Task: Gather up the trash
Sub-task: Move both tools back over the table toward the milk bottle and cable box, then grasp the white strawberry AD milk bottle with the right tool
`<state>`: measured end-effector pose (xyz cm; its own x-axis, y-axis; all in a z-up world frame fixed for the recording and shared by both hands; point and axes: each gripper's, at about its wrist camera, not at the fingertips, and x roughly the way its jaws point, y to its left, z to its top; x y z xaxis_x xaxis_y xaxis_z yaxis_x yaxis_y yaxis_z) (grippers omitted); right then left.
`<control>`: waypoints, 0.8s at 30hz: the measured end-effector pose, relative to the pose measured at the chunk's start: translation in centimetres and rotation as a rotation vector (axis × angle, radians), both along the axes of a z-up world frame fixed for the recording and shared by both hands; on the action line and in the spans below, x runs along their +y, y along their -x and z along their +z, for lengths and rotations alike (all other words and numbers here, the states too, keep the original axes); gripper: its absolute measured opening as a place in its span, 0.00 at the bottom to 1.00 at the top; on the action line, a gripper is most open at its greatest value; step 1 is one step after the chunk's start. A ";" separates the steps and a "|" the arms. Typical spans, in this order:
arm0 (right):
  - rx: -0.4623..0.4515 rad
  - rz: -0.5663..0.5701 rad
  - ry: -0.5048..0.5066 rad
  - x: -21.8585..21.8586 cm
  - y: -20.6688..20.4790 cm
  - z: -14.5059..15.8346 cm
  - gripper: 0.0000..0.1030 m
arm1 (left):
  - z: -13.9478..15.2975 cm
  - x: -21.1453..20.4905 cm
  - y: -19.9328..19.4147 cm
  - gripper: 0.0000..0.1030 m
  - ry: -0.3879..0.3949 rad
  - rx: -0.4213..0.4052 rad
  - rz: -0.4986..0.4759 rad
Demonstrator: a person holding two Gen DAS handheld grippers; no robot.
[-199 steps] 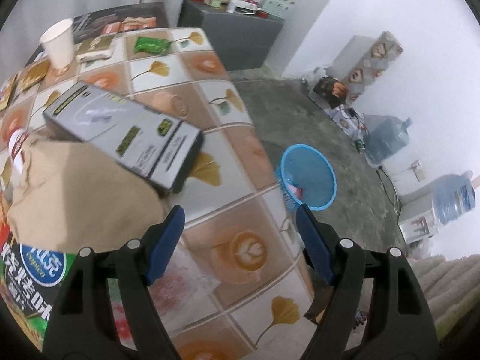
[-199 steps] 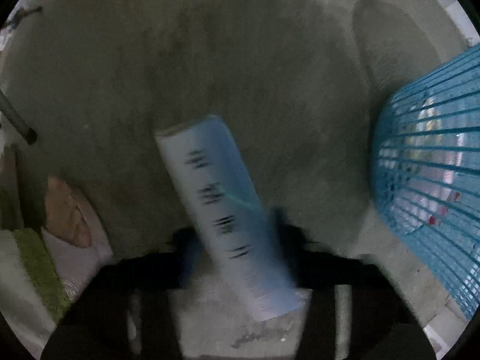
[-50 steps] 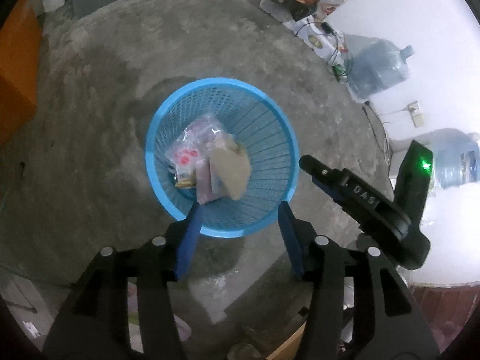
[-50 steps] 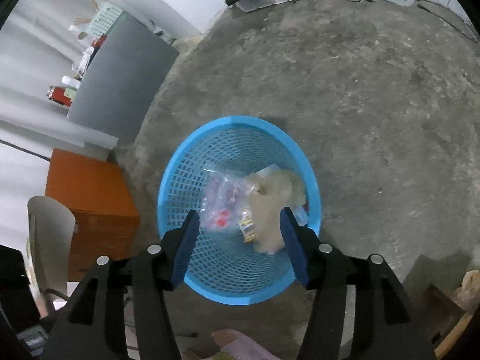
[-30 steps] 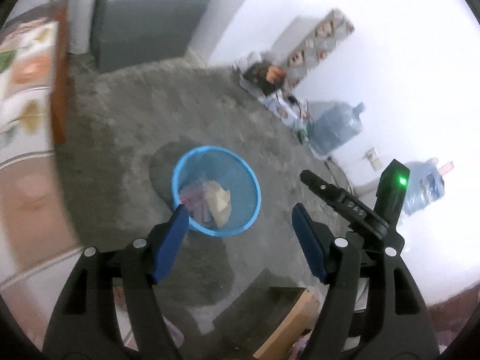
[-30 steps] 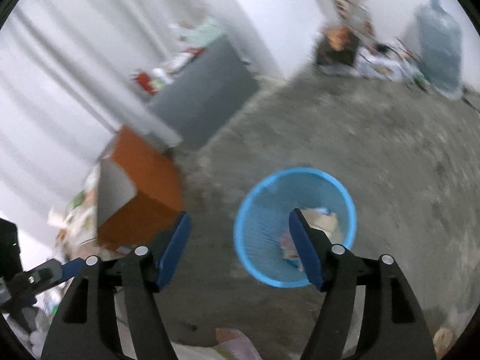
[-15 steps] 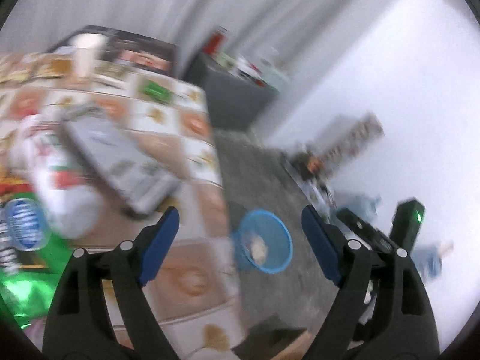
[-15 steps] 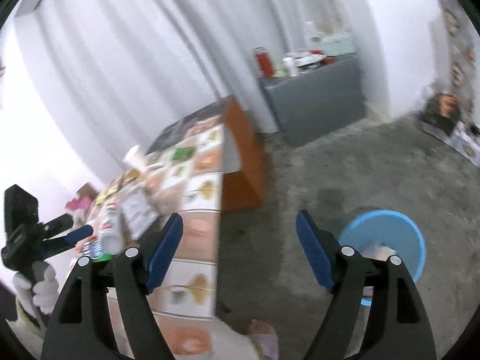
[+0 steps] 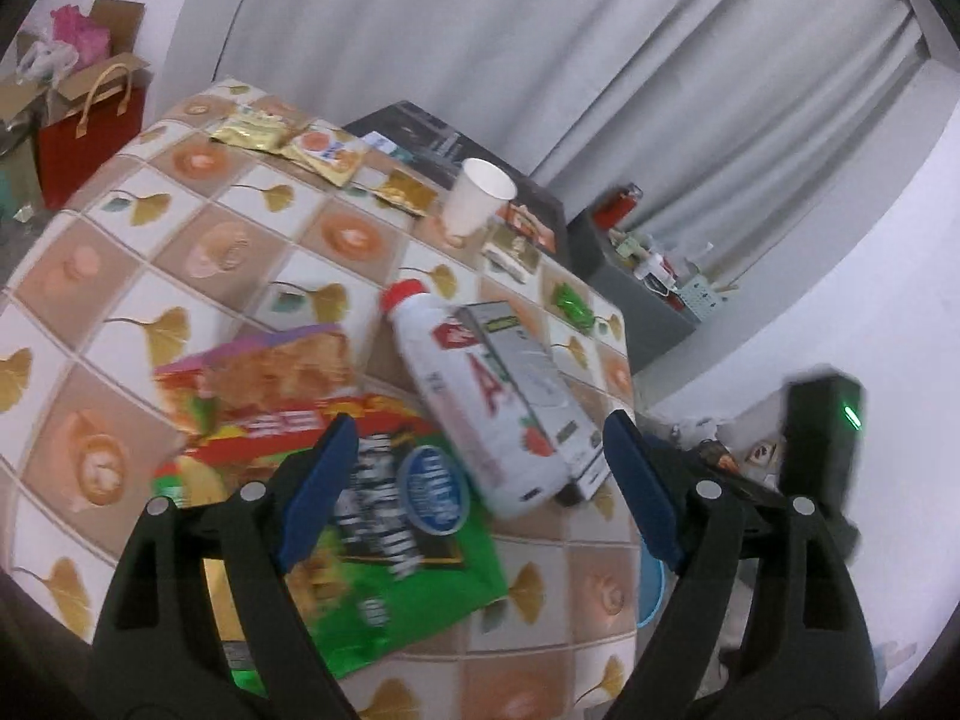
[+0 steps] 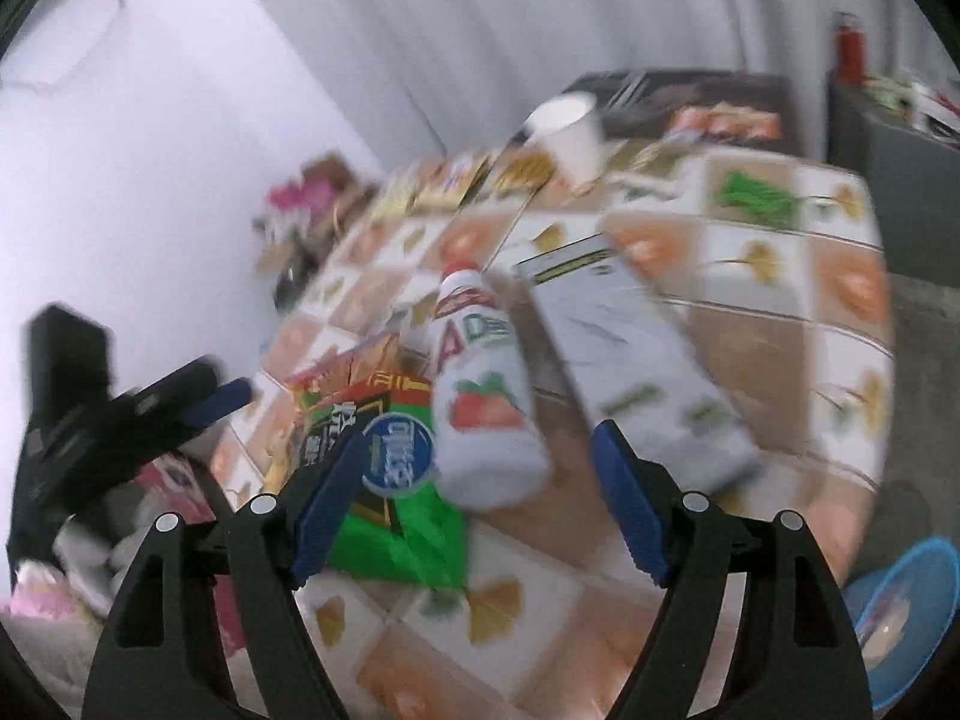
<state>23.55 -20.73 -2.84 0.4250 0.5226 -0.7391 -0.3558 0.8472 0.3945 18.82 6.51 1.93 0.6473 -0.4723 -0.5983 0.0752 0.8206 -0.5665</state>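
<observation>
The left gripper [image 9: 480,474] hangs over the counter [image 9: 198,252] with its jaws spread wide and nothing between them; the right gripper [image 10: 477,495] is likewise released and empty, jaws apart above the same counter. Framed between the left jaws lie a green snack bag [image 9: 402,552] with a round blue label and, touching its far edge, a white bottle [image 9: 468,396] with a red cap, lying on its side. A grey carton [image 9: 534,384] lies flat, pressed along the bottle's right side, reaching toward the counter's right edge. To the left of the bottle, a red and orange snack packet [image 9: 264,378] overlaps the green bag's upper end. Farther back stands a white paper cup [image 9: 477,195], upright, with gold and orange sachets [image 9: 288,141] spread to its left and a small green wrapper [image 9: 570,300] well to its right near the counter's edge. The right wrist view is blurred but shows the same bottle [image 10: 486,408], carton [image 10: 636,372] and green bag [image 10: 390,480] between its jaws, with the left gripper [image 10: 198,402] off to the left. The blue trash basket [image 10: 906,606] sits on the floor at the lower right beyond the counter's corner, with some trash in it. In the left wrist view a red bag [image 9: 90,126] stands on the floor at the far left.
</observation>
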 end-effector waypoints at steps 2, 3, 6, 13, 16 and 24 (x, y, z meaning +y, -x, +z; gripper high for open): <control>0.019 0.026 0.052 2.4 -1.6 -0.5 0.73 | -0.1 1.5 0.5 0.77 0.008 0.004 -0.002; 0.035 0.038 0.082 3.6 -2.6 -1.0 0.73 | -0.1 2.2 0.7 0.77 0.012 0.006 -0.003; 0.079 0.089 0.155 6.2 -5.1 -2.2 0.73 | -0.1 4.0 1.2 0.77 0.021 0.007 -0.013; 0.165 0.150 0.293 8.9 -7.9 -5.0 0.73 | -1.4 5.0 2.7 0.76 0.042 0.039 -0.102; 0.190 0.153 0.310 9.0 -8.3 -6.0 0.66 | -2.1 4.3 2.9 0.76 0.051 0.051 -0.140; 0.205 0.124 0.207 7.0 -7.8 -5.7 0.61 | -2.3 1.5 1.9 0.76 0.068 0.054 -0.227</control>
<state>31.31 -13.73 -8.50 0.1982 0.3912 -0.8987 -0.3926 0.8718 0.2929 16.92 7.96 -0.35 0.4875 -0.6427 -0.5910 0.2213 0.7458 -0.6284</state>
